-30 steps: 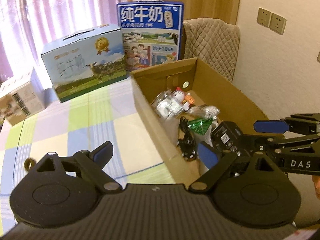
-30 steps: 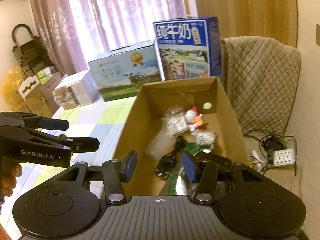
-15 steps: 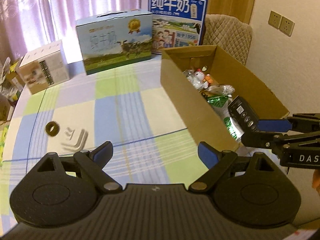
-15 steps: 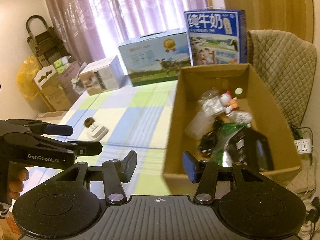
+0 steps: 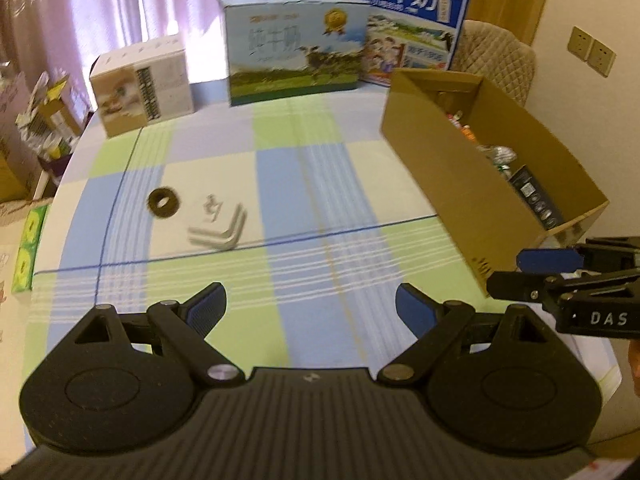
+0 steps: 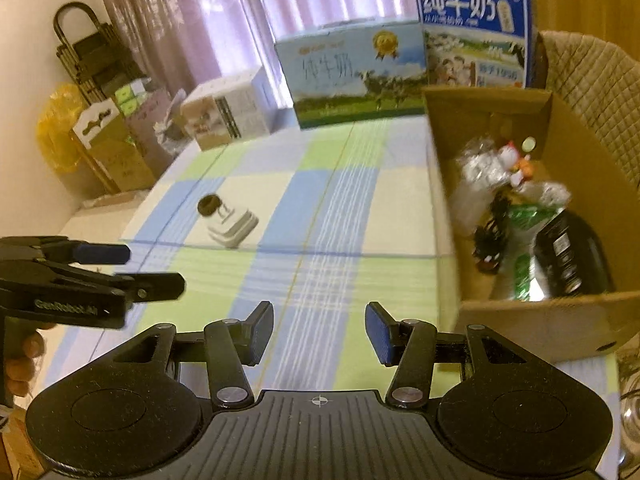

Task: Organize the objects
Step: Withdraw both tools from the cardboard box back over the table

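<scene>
An open cardboard box (image 5: 460, 168) (image 6: 576, 128) stands on the right of the checked table and holds several items: clear bags, a small toy figure (image 6: 516, 160), a green packet (image 6: 528, 224), a black box (image 6: 564, 252). A dark ring (image 5: 163, 202) (image 6: 209, 205) and white L-shaped pieces (image 5: 218, 232) (image 6: 234, 228) lie on the table's left part. My left gripper (image 5: 310, 306) hovers open above the near table with nothing between its fingers. My right gripper (image 6: 318, 332) is open too, left of the box's near corner, and shows from the side in the left wrist view (image 5: 532, 270).
Two milk cartons (image 5: 296, 48) (image 5: 416, 28) and a small white box (image 5: 142, 82) stand along the table's far edge. A quilted chair (image 6: 588, 76) is behind the cardboard box. Boxes, a yellow bag (image 6: 56, 132) and a folded trolley (image 6: 88, 52) crowd the floor at left.
Both grippers have pulled back from over the cardboard box toward the near, left part of the table. The ring and white pieces have come into view. Both stay open.
</scene>
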Tool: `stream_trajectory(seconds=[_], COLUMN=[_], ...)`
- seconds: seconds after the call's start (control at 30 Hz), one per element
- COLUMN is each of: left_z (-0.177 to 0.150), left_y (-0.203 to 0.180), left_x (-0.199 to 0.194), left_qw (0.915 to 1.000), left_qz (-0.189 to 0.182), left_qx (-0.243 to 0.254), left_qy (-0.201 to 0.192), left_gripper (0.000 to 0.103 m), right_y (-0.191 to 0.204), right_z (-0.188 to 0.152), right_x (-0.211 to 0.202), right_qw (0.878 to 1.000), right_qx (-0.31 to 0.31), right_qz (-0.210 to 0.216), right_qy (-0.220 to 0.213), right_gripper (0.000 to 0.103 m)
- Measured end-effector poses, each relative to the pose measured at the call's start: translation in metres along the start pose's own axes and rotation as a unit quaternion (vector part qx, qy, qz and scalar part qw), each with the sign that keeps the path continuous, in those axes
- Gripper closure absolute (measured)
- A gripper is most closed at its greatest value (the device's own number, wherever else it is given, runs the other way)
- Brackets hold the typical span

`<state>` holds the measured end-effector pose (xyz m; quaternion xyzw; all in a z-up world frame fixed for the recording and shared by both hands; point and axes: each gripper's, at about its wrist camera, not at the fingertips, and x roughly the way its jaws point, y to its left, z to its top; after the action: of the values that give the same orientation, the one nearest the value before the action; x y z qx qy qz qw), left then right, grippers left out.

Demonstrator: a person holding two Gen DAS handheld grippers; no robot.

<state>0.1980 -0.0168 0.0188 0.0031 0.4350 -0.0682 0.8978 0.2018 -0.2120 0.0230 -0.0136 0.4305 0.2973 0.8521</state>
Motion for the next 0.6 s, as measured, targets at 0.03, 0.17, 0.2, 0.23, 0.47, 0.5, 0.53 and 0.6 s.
stream_trajectory(seconds=[0.03, 0.17, 0.2, 0.23, 0.47, 0.5, 0.53, 0.6], left_z=[-0.002, -0.009, -0.011, -0.013, -0.02, -0.02, -0.021, -0.021], left_y=[0.007, 0.032, 0.038, 0.043, 0.078, 0.083, 0.088, 0.095], left_x=[0.0, 0.0, 0.001, 0.001, 0.005, 0.006, 0.007, 0.008], left_qw=[1.0, 0.9999, 0.9998, 0.9998, 0.9994, 0.9993, 0.9992, 0.999], left_qz=[0.002, 0.006, 0.006, 0.007, 0.011, 0.012, 0.013, 0.016], left_qx=[-0.003, -0.012, -0.014, -0.016, -0.027, -0.029, -0.032, -0.035], left_qy=[0.002, 0.008, 0.01, 0.012, 0.021, 0.022, 0.023, 0.024], left_gripper=[0.013, 0.013, 0.013, 0.013, 0.013, 0.013, 0.013, 0.013], right_y=[0.004, 0.02, 0.024, 0.028, 0.055, 0.059, 0.061, 0.069], right_z=[-0.002, -0.007, -0.008, -0.009, -0.01, -0.01, -0.009, -0.007], right_x=[0.005, 0.024, 0.029, 0.033, 0.058, 0.062, 0.065, 0.074], right_qw=[1.0, 1.0, 1.0, 1.0, 0.999, 0.999, 0.999, 0.999], right_qx=[0.0, 0.004, 0.004, 0.005, 0.0, -0.001, -0.003, -0.008], right_qz=[-0.001, -0.005, -0.006, -0.007, -0.006, -0.006, -0.006, -0.006], right_qy=[0.005, 0.021, 0.025, 0.028, 0.042, 0.044, 0.045, 0.048], right_gripper=[0.055, 0.055, 0.055, 0.055, 0.055, 0.055, 0.055, 0.055])
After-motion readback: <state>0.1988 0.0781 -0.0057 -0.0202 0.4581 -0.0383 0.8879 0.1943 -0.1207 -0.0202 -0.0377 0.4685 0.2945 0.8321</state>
